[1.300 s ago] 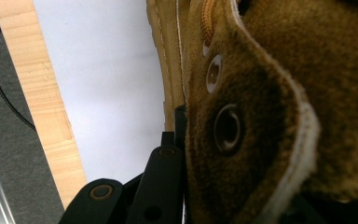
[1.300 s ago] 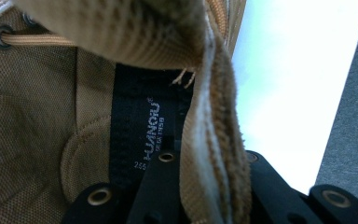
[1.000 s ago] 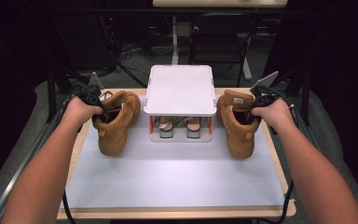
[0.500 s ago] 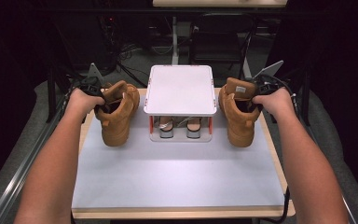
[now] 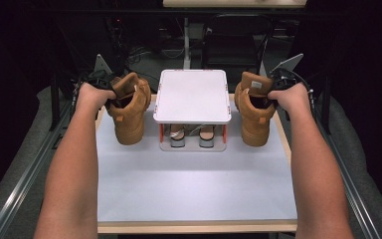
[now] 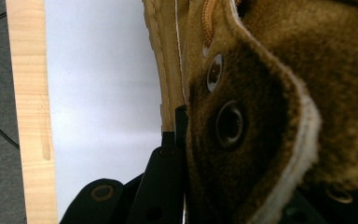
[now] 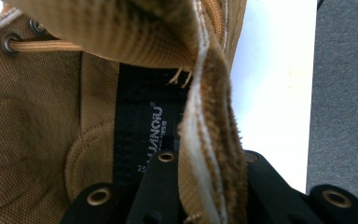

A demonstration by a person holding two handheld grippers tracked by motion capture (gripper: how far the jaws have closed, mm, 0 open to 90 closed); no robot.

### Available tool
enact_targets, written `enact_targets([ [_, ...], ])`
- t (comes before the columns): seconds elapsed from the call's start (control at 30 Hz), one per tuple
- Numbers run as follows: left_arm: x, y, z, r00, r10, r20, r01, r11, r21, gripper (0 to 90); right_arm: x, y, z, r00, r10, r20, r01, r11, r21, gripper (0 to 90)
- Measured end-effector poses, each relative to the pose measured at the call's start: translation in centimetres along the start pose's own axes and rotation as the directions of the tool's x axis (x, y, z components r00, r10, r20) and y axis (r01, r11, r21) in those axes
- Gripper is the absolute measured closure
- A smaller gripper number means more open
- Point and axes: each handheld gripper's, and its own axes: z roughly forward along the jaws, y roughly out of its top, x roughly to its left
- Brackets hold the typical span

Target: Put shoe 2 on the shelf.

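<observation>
Overhead, the bench (image 5: 194, 184) carries a pale sheet with a wooden edge; dark room, cables and frame rails lie beyond at twelve o'clock. At the centre stands a white rack (image 5: 192, 94), whose flat top hides most of the shoes (image 5: 193, 135) beneath it. At nine o'clock of the rack is the left boot (image 5: 128, 110), at three o'clock the right boot (image 5: 254, 112), both tan. The left gripper (image 6: 182, 140) is clamped on the left boot's collar, one jaw lost behind suede. The right gripper (image 7: 205, 161) is clamped on the right boot's collar; its label is partly unreadable.
</observation>
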Motion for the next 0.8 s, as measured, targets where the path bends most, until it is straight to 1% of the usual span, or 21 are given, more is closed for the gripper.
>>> enact_targets([
  [0.07,-0.4,0.3,-0.3,0.9999,0.002,-0.013,-0.002,1.0000,-0.002,86.4,0.3,0.1,-0.2,1.0000,0.001,-0.001,-0.001,1.000,-0.004,85.8],
  [0.23,-0.6,0.6,-0.8,0.9997,-0.006,-0.021,0.007,1.0000,0.002,86.4,0.7,0.4,-1.0,1.0000,0.003,0.004,-0.003,1.000,-0.008,85.8],
  [0.27,-0.7,0.8,-1.1,0.9997,-0.012,-0.022,0.012,0.9999,-0.005,86.3,0.9,0.6,-1.3,1.0000,0.002,0.003,-0.002,1.000,-0.012,85.8],
  [0.3,-0.7,0.8,-1.1,0.9997,-0.012,-0.022,0.012,0.9999,-0.005,86.3,0.9,0.6,-1.3,1.0000,0.002,0.003,-0.002,1.000,-0.012,85.8],
  [0.33,-0.7,0.9,-1.3,0.9996,-0.019,-0.019,0.019,0.9998,-0.010,86.3,0.9,0.7,-1.5,0.9999,0.013,-0.002,-0.013,1.000,-0.014,85.8],
  [0.37,-0.5,1.2,-1.6,0.9998,-0.017,-0.012,0.017,0.9998,-0.008,86.3,0.8,0.9,-1.7,0.9995,0.027,-0.018,-0.027,1.000,-0.015,85.8],
  [0.4,-0.5,1.3,-1.8,0.9997,-0.023,-0.011,0.023,0.9997,-0.011,86.3,0.8,1.0,-1.9,0.9992,0.033,-0.020,-0.034,0.999,-0.018,85.8],
  [0.5,-0.5,1.5,-2.1,0.9994,-0.032,-0.012,0.032,0.9994,-0.012,86.3,1.0,1.2,-2.3,0.9991,0.038,-0.019,-0.039,0.999,-0.025,85.7],
  [0.53,-0.5,1.5,-2.2,0.9995,-0.029,-0.012,0.028,0.9995,-0.016,86.3,1.0,1.3,-2.5,0.9992,0.038,-0.015,-0.039,0.999,-0.026,85.7],
  [0.6,-0.3,1.6,-2.5,0.9993,-0.036,-0.006,0.036,0.9992,-0.018,86.2,1.3,1.5,-3.0,0.9993,0.038,-0.007,-0.038,0.999,-0.034,85.7],
  [0.67,-0.3,1.6,-2.6,0.9993,-0.036,-0.006,0.036,0.9992,-0.018,86.2,1.4,1.5,-3.2,0.9992,0.038,-0.009,-0.039,0.999,-0.037,85.7],
  [0.7,-0.3,1.6,-2.8,0.9990,-0.044,-0.002,0.044,0.9988,-0.023,86.2,1.5,1.5,-3.4,0.9992,0.040,-0.007,-0.040,0.999,-0.037,85.7],
  [0.77,-0.2,1.6,-3.2,0.9992,-0.040,-0.003,0.040,0.9989,-0.024,86.2,1.6,1.6,-3.8,0.9991,0.042,-0.009,-0.042,0.998,-0.044,85.7],
  [0.8,-0.2,1.6,-3.5,0.9991,-0.042,-0.005,0.042,0.9988,-0.027,86.2,1.7,1.6,-4.1,0.9987,0.050,-0.012,-0.051,0.997,-0.051,85.7],
])
